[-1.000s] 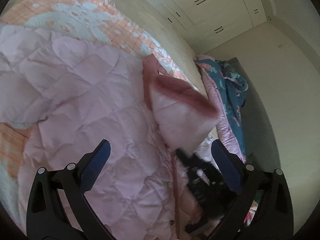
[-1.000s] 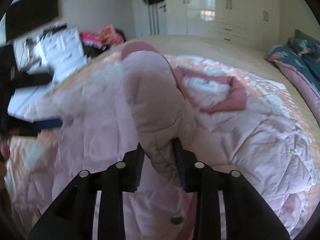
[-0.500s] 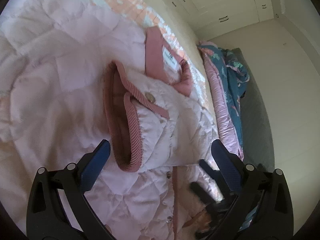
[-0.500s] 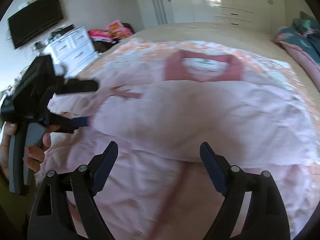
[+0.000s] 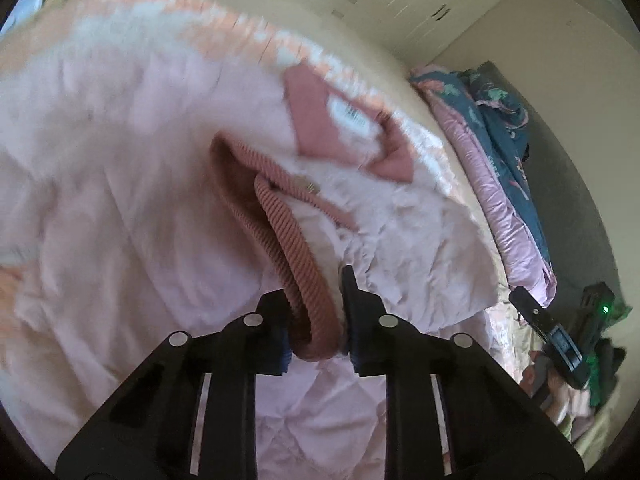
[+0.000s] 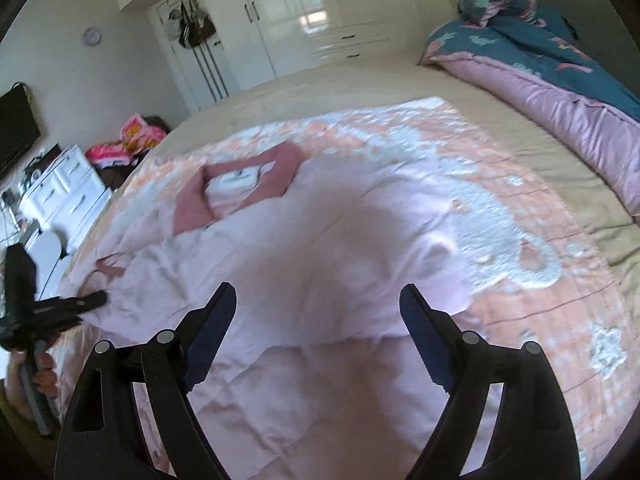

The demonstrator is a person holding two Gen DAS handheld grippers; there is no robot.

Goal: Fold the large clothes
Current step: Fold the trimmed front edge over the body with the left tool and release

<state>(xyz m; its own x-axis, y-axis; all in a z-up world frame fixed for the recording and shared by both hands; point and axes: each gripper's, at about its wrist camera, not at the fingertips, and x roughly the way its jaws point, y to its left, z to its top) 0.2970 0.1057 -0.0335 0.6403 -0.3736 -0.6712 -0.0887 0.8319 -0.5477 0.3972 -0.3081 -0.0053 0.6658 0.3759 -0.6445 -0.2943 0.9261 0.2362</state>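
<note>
The jacket (image 6: 320, 248), pale pink and quilted with a darker pink collar (image 6: 240, 188), lies spread on the bed (image 6: 400, 80). The left gripper (image 5: 316, 312) has just closed its jaws on the ribbed cuff (image 5: 296, 264), at 6 o'clock in its view. The right gripper (image 6: 316, 336) has its jaws spread wide, nothing between them. The jacket's far side at 10 o'clock is blurred; its hem is cut off.
</note>
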